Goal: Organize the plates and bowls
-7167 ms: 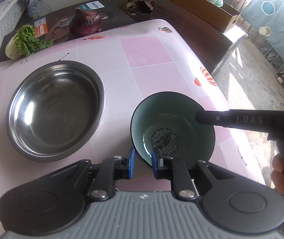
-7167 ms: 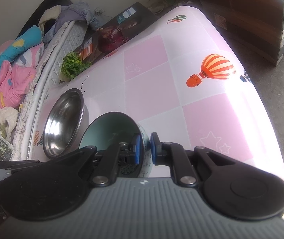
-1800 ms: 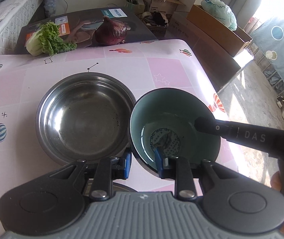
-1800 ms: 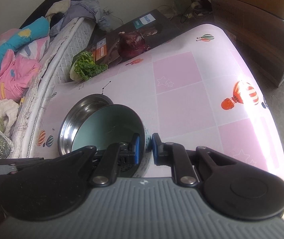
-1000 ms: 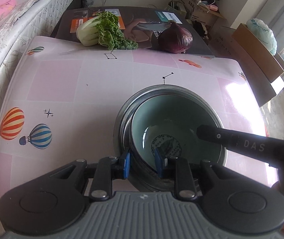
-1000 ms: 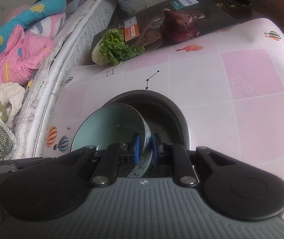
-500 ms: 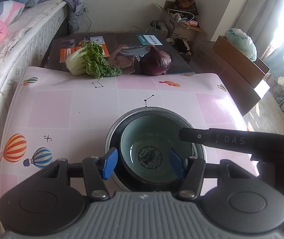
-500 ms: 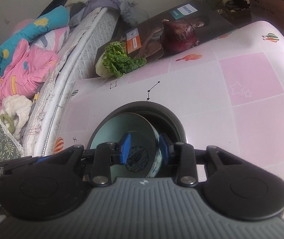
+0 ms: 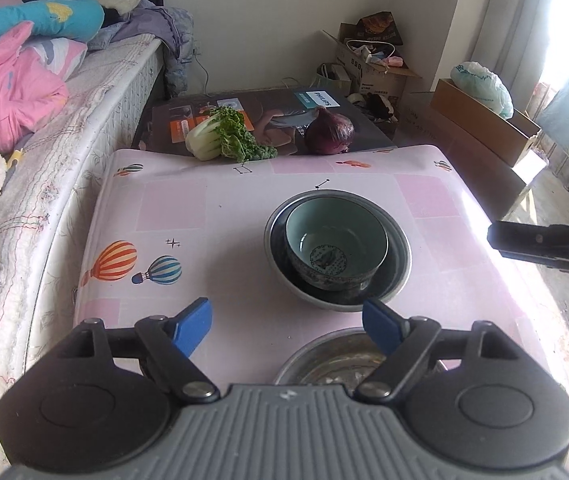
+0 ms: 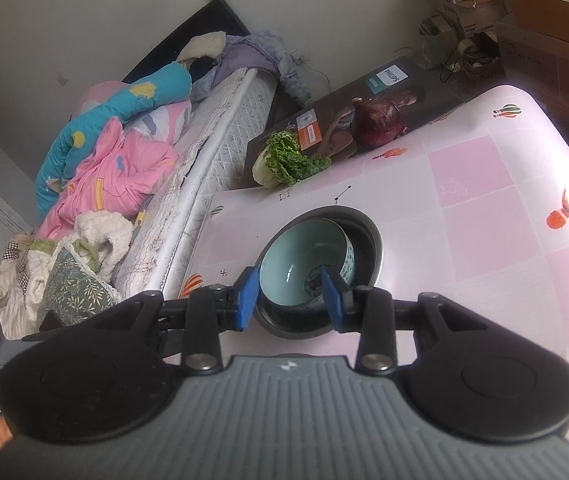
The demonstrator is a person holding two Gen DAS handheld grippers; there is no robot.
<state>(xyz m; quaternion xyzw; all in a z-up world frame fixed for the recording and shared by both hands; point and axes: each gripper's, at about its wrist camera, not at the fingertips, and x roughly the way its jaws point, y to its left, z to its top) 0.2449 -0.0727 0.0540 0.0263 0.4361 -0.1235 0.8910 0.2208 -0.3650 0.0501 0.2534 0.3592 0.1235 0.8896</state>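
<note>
A teal ceramic bowl [image 9: 336, 246] sits nested inside a larger steel bowl [image 9: 398, 256] in the middle of the pink table; both show in the right wrist view, teal bowl [image 10: 304, 260] inside steel bowl [image 10: 368, 240]. My left gripper [image 9: 286, 326] is open and empty, pulled back toward me from the bowls. My right gripper [image 10: 290, 298] is open and empty, just above the near rim of the bowls. A second steel dish [image 9: 336, 360] lies on the table just under my left gripper.
A bok choy [image 9: 224, 136] and a red onion [image 9: 330, 132] lie on a dark box [image 9: 268, 116] beyond the table's far edge. A bed with bedding [image 9: 24, 92] runs along the left. Cardboard boxes [image 9: 480, 120] stand on the floor at right.
Both grippers let go of the teal bowl, which now rests in the steel bowl. Both opened wide and drew back; the left gripper backed off farther and higher.
</note>
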